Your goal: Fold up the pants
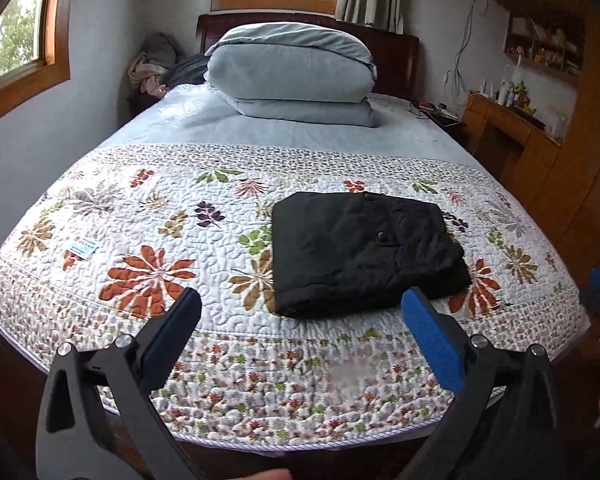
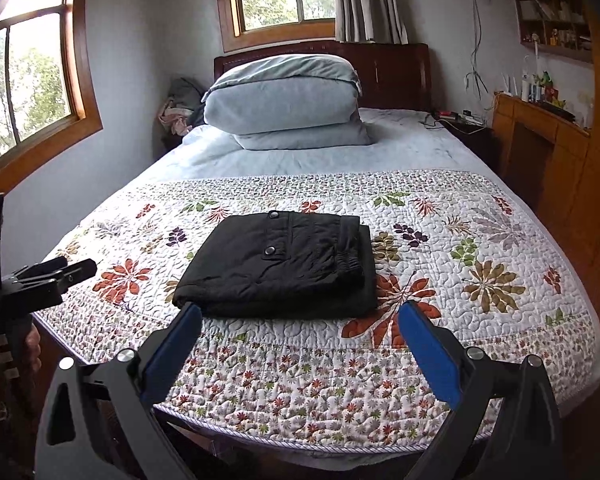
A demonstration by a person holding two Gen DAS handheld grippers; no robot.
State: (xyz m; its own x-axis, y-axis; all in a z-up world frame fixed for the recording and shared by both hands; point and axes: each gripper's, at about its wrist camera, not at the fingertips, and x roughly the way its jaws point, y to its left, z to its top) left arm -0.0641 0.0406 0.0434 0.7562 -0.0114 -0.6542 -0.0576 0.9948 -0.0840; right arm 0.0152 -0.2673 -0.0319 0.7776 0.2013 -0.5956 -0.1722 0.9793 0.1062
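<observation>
Black pants (image 1: pixel 364 252) lie folded into a compact rectangle on the floral quilt (image 1: pixel 148 240), near the foot of the bed. They also show in the right wrist view (image 2: pixel 284 268), with snap buttons on top. My left gripper (image 1: pixel 300 308) is open and empty, held back above the bed's front edge, just short of the pants. My right gripper (image 2: pixel 300 322) is open and empty, also just in front of the pants. The left gripper also shows at the left edge of the right wrist view (image 2: pixel 60 270).
A folded light-blue duvet (image 1: pixel 292 76) is stacked at the head of the bed before the wooden headboard (image 2: pixel 400 68). A pile of clothes (image 1: pixel 152 64) sits at the far left corner. A wooden desk (image 1: pixel 512 128) with small items stands to the right.
</observation>
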